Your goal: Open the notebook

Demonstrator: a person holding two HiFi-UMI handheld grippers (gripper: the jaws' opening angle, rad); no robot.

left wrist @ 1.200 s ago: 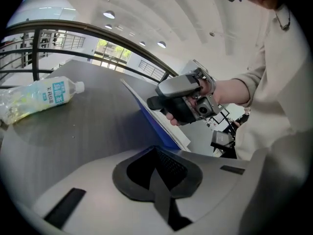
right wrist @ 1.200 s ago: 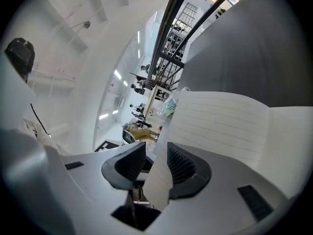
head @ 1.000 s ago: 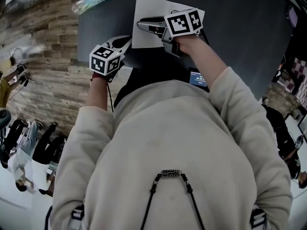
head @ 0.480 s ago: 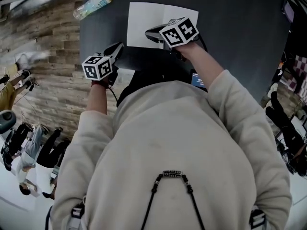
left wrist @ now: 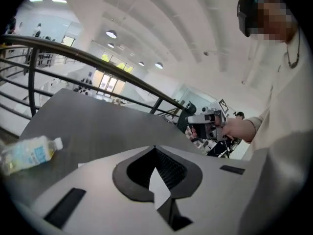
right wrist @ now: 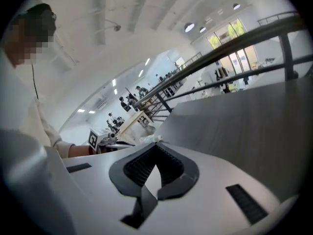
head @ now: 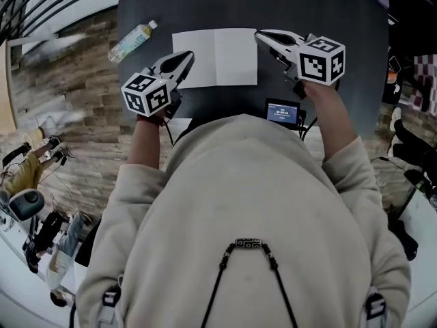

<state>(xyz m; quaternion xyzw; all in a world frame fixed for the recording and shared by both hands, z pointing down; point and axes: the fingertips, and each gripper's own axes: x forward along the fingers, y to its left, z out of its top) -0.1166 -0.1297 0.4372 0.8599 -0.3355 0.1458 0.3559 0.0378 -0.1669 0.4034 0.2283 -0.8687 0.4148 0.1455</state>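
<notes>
Sweatshirt of cream fabric (head: 239, 203) fills the lower frame. Above it, the left gripper (head: 186, 58) and right gripper (head: 263, 37) flank the white paper notebook (head: 215, 57), each with its jaws together. The notebook lies open and flat at upper centre on the dark grey tabletop (head: 341, 5). A clear plastic bottle (head: 132, 39) lies at upper left.

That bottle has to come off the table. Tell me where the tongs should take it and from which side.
Take the bottle across mid-body, from above, probably with the left tongs, the nearer pair. It lies on its side by the table's left edge, cap pointing away, so both long flanks are free; the narrow cap end would likely slip.
</notes>
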